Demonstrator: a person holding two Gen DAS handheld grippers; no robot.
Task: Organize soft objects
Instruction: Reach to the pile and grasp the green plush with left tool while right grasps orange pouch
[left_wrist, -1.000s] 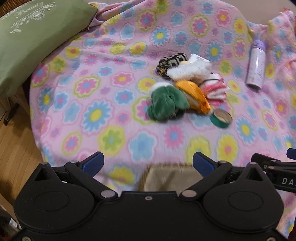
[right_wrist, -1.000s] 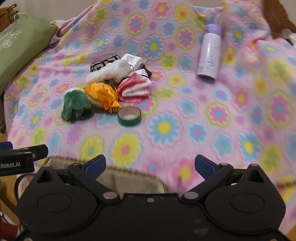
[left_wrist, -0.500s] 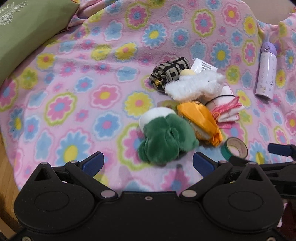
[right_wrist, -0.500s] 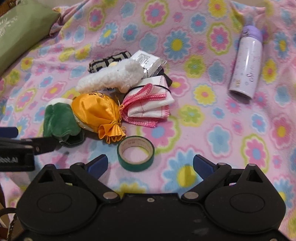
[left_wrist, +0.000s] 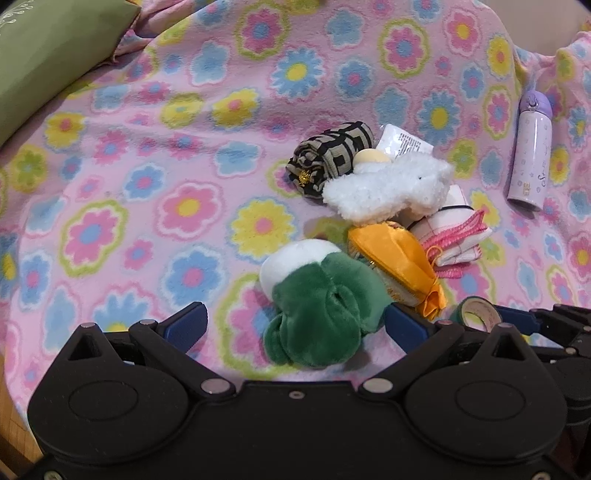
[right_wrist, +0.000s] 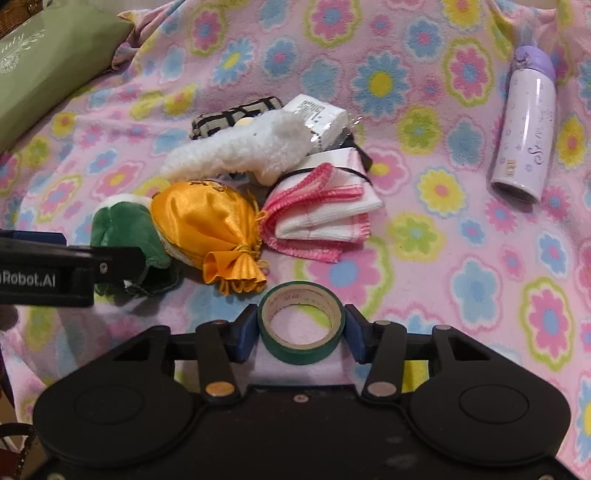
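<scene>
Fingers, right gripper (right_wrist: 301, 330): blue pads closing on the green tape roll (right_wrist: 301, 325), one at each side of the ring and touching or nearly so; roll lies flat on the floral blanket (right_wrist: 461, 258).

Fingers, left gripper (left_wrist: 295, 325): spread wide, straddling the green plush toy (left_wrist: 317, 310); the right pad looks to brush it, the left stands clear.

Handling, judged: plush is light and squashy, best pinched across its bulk. Tape roll is a stiff hoop, smooth-edged, so a hold across the outer rim suits it. It is not a soft item, so probably being cleared aside.

Adjacent pile: orange satin pouch (right_wrist: 207, 229) touching the plush; pink-edged folded cloth (right_wrist: 325, 210) beside it; white fluffy toy (right_wrist: 240, 151) behind; black patterned roll (left_wrist: 330, 160) and white packet (right_wrist: 317, 114) at the rear. Purple bottle (right_wrist: 524, 125) well apart to the right. Green pillow (left_wrist: 51, 62) at far left.

Views: right wrist view shows the tape ring whole and the pads on it; left wrist view hides most of the roll but shows the plush's full body and white end.
</scene>
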